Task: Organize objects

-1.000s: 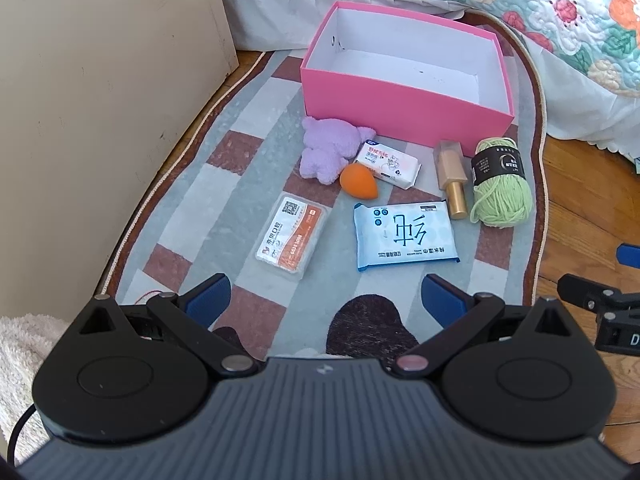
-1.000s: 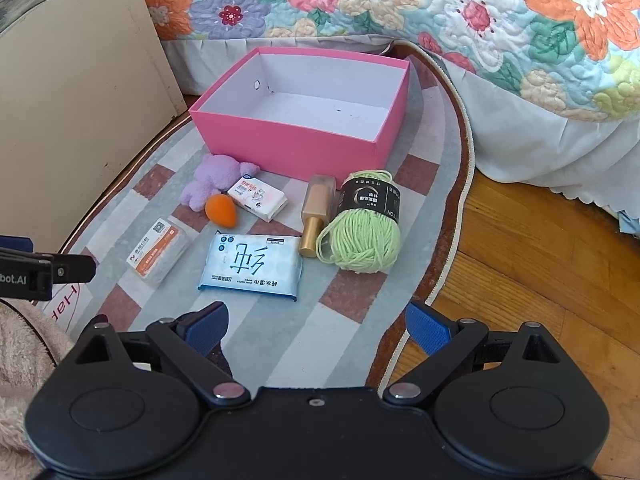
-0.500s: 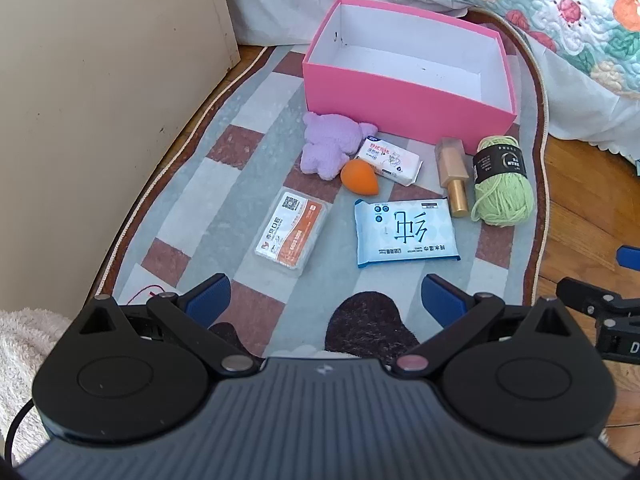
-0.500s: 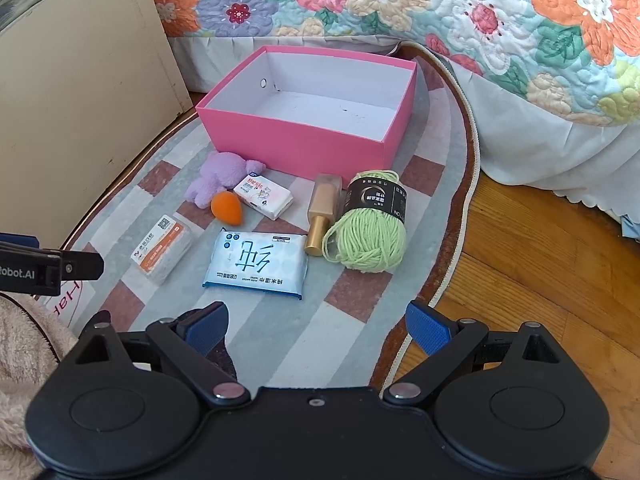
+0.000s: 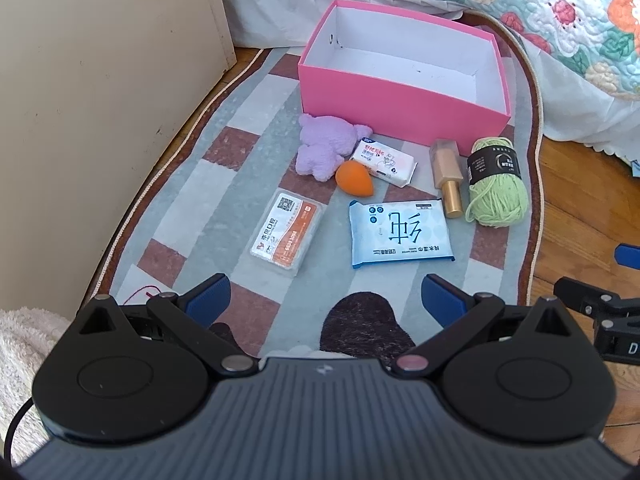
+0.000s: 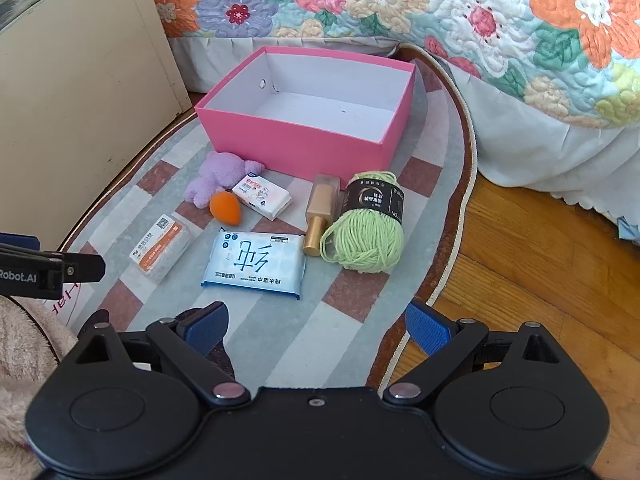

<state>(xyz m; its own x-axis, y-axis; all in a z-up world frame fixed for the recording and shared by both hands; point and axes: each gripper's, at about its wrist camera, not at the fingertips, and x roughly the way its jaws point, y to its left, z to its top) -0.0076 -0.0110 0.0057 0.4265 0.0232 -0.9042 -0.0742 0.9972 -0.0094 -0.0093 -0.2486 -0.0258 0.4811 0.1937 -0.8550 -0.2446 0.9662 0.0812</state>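
An empty pink box point(image 5: 400, 92) point(image 6: 304, 140) stands at the far end of a striped rug point(image 5: 224, 208). In front of it lie a purple plush toy point(image 5: 324, 146), an orange sponge egg point(image 5: 354, 179), a small white packet point(image 5: 384, 157), a gold bottle point(image 5: 447, 176), a green yarn ball point(image 5: 496, 186) point(image 6: 366, 232), a blue wipes pack point(image 5: 400, 234) point(image 6: 254, 264) and an orange-white packet point(image 5: 287, 234). My left gripper point(image 5: 326, 300) is open and empty, short of the packs. My right gripper point(image 6: 316, 324) is open and empty, near the rug's front.
A beige board point(image 5: 100, 100) stands along the rug's left side. A bed with a floral quilt point(image 6: 440, 12) lies behind the box and to the right. Wood floor point(image 6: 540, 260) is right of the rug. A fluffy cloth point(image 5: 20, 340) lies at lower left.
Both grippers have moved slightly forward toward the objects, which now look a little larger and lower in view. Both stay open and empty. No object has moved.
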